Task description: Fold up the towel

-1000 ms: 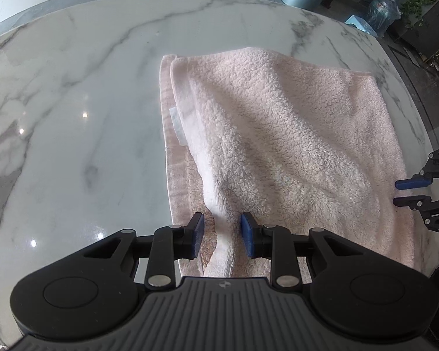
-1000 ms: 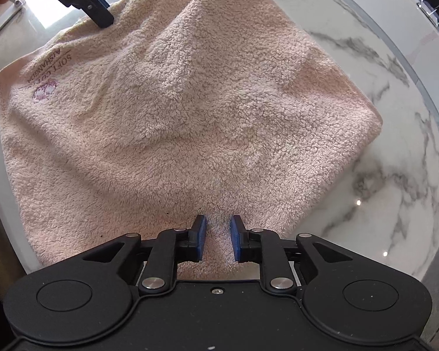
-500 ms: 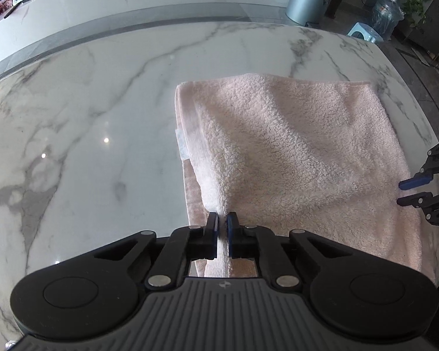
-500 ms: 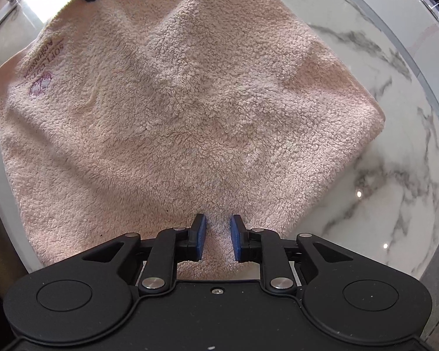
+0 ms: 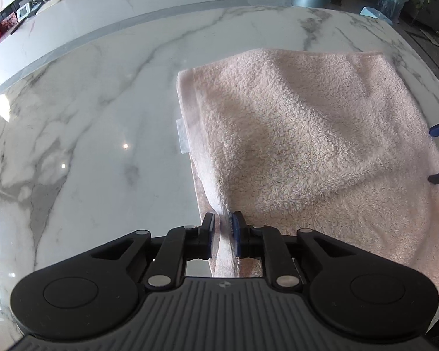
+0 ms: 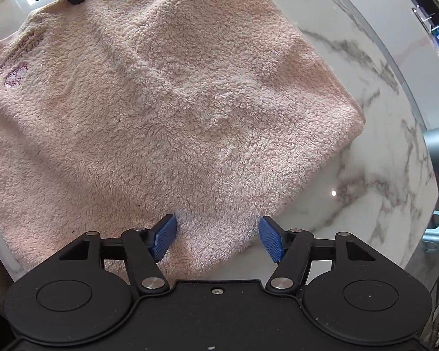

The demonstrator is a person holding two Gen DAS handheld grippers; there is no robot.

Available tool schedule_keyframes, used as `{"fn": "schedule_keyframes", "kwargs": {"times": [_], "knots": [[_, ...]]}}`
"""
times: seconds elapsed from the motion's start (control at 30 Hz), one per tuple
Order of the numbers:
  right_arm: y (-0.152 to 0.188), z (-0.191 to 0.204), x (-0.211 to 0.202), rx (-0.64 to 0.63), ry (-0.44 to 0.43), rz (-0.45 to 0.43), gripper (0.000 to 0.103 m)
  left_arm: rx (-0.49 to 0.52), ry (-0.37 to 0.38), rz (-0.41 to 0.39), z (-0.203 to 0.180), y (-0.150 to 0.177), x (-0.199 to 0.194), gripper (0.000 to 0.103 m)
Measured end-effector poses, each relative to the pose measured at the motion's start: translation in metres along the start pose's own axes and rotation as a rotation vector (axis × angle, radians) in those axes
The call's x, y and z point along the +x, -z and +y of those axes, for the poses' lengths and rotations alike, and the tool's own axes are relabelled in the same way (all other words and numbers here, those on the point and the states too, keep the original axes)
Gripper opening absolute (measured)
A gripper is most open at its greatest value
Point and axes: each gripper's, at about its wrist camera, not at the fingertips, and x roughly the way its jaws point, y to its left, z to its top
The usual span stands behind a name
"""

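While the left gripper (image 5: 223, 228) pinched the pink towel (image 5: 307, 146) edge at lower centre, right gripper (image 6: 216, 238) spread wide over it, marble table (image 5: 87, 117) beneath.

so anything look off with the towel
Slightly: the towel's folded layers don't line up along its left edge, where a lower layer and a white tag stick out. No damage or spills on the table.

towel (image 5: 307, 146) on table (image 5: 102, 102), right side
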Motion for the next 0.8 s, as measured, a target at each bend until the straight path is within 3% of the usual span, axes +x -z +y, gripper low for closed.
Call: {"fn": "schedule_keyframes", "kwargs": {"times": [0.17, 0.3, 0.4, 0.43, 0.5, 0.6, 0.8], "knots": [[0.002, 0.001, 0.000, 0.006, -0.004, 0.000, 0.062, -0.083, 0.042, -0.001, 0.023, 0.000, -0.005, 0.026], [0.005, 0.001, -0.001, 0.017, -0.009, -0.004, 0.062, -0.083, 0.016, -0.010, 0.026, -0.002, -0.013, 0.027], [0.006, 0.003, -0.002, 0.014, -0.007, -0.004, 0.062, -0.066, -0.106, -0.042, 0.027, -0.007, -0.019, 0.023], [0.006, 0.003, -0.002, 0.013, -0.007, -0.004, 0.062, -0.088, -0.076, -0.044, 0.030, -0.008, -0.019, 0.023], [0.007, 0.004, -0.003, 0.011, -0.006, -0.005, 0.062, -0.167, 0.063, -0.044, 0.040, -0.007, -0.024, 0.023], [0.009, 0.005, -0.003, 0.013, -0.008, -0.006, 0.062, -0.160, 0.120, -0.040, 0.034, -0.006, -0.022, 0.021], [0.012, 0.008, -0.005, 0.014, -0.006, -0.005, 0.062, -0.124, 0.067, 0.012, 0.018, -0.004, 0.001, 0.014]]}}
